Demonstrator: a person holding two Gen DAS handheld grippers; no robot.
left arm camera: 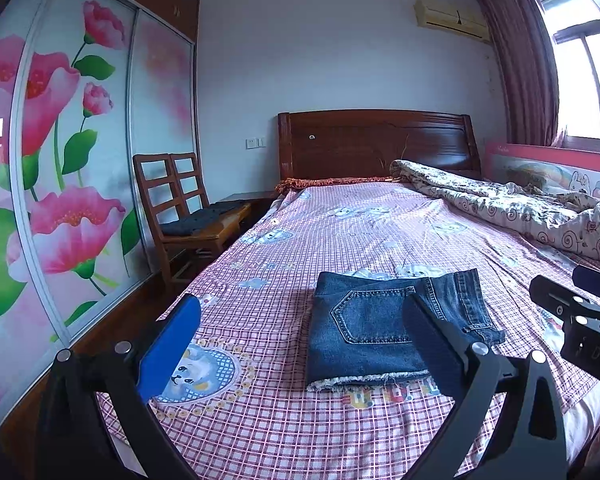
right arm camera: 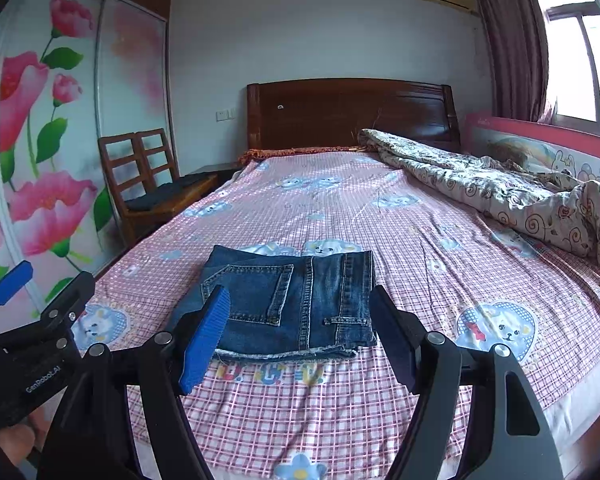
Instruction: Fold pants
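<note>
Where checked sheet lies smooth, denim pants squared.

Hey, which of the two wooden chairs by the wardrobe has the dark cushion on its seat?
The nearer wooden chair, closest to the bed; the dark cushion lies on its seat. The other chair is mostly hidden behind it.

Denim pants, dark blue, folded into compact rectangular stack, several layers thick. Lying flat on pink checked bed sheet, near foot end, roughly mid-width. Back pocket with pale stitching facing up on top layer; belt loop and seam visible alongside. Frayed pale hem edge running along near side of stack. Same bundle in right wrist view: edges roughly aligned, lower layers peeking out slightly at far left corner.
</note>
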